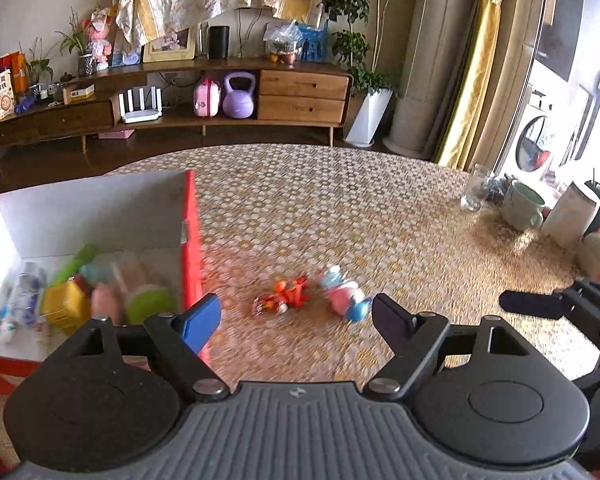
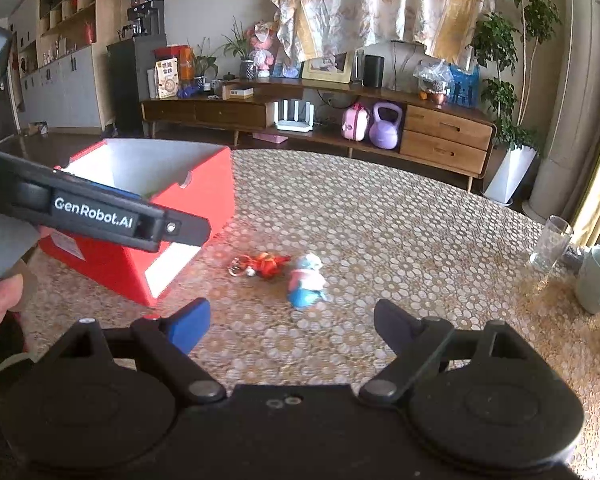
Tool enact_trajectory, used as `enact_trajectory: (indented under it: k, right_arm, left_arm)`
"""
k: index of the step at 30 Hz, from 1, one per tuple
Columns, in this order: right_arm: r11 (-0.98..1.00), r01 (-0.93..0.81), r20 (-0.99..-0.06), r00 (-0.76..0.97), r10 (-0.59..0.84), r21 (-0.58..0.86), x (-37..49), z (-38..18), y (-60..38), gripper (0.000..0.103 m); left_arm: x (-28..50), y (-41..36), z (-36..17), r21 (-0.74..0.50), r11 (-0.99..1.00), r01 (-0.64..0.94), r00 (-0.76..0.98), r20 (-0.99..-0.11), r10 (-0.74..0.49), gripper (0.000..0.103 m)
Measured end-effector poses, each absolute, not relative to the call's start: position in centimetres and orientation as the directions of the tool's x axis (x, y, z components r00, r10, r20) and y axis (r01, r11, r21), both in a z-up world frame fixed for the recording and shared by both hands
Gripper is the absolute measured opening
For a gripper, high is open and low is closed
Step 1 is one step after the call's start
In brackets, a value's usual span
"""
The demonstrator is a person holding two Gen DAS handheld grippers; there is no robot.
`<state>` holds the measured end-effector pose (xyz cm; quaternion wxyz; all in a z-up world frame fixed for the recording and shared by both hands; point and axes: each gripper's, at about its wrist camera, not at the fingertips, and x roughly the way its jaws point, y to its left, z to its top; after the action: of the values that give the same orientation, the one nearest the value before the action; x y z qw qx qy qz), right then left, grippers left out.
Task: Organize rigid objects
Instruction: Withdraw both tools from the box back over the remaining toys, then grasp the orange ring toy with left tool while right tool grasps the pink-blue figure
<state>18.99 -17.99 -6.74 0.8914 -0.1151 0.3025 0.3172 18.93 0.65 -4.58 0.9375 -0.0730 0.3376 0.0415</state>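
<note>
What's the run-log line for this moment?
left gripper: open, empty | right gripper: open, empty | box: holds toys | on table: keychain, figurine

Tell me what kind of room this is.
Most likely a home living room: a low wooden sideboard with a framed photo and potted plants, and a table with toys beside a red box.

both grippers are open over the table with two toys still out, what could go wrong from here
The left gripper and right gripper both face the same two toys, so they might collide going in. The red keychain toy lies right beside the pig figurine, so grabbing one may knock the other. The red box already holds several items, so a dropped toy could bounce out.
</note>
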Motion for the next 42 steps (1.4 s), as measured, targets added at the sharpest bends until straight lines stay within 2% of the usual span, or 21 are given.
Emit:
enact_trajectory:
  k: [2, 13, 20, 27, 33, 39, 41, 42]
  right_arm:
    - [0.767, -0.641, -0.616, 0.613, 0.495, -0.021, 19.5, -7.4, -18.2, 0.088]
    - [0.773, -0.634, -0.614, 0.608, 0.503, 0.005, 22.5, -10.2, -18.1, 0.083]
    - [0.772, -0.636, -0.616, 0.607, 0.502, 0.002, 24.4, -12.2, -16.5, 0.078]
    - [0.745, -0.667, -0.613, 0.583, 0.533, 0.014, 26.2, -13.8, -14.7, 0.062]
    - [0.739, -0.673, -0.616, 0.569, 0.545, 0.033, 27.5, -14.5, -13.8, 0.055]
    - [0.735, -0.677, -0.621, 0.559, 0.55, 0.041, 28.2, -14.8, -13.0, 0.048]
    - [0.74, -0.672, -0.627, 0.56, 0.542, 0.039, 28.5, -14.9, -12.9, 0.038]
    - [0.74, -0.671, -0.627, 0.557, 0.545, 0.048, 28.6, -15.0, -13.0, 0.036]
  left_arm:
    - [19.8, 0.0, -5.2, -0.104, 0.984, -0.146, 0.77, -0.636, 0.047, 0.09]
    - [24.2, -1.9, -8.4, -0.088, 0.962, -0.258, 0.761, -0.631, 0.147, 0.091]
    - [25.2, -3.5, -10.1, 0.018, 0.965, -0.263, 0.777, -0.589, 0.223, 0.091]
    - [26.0, -3.6, -11.9, -0.018, 0.965, -0.26, 0.761, -0.619, 0.193, 0.091]
    - [27.6, -2.3, -13.2, -0.053, 0.955, -0.292, 0.726, -0.663, 0.185, 0.091]
    - [28.6, -1.0, -13.9, -0.088, 0.945, -0.315, 0.726, -0.663, 0.18, 0.091]
    - [28.6, -0.8, -14.0, -0.101, 0.945, -0.312, 0.731, -0.661, 0.17, 0.091]
    - [28.6, -0.6, -14.0, -0.109, 0.944, -0.311, 0.733, -0.66, 0.166, 0.09]
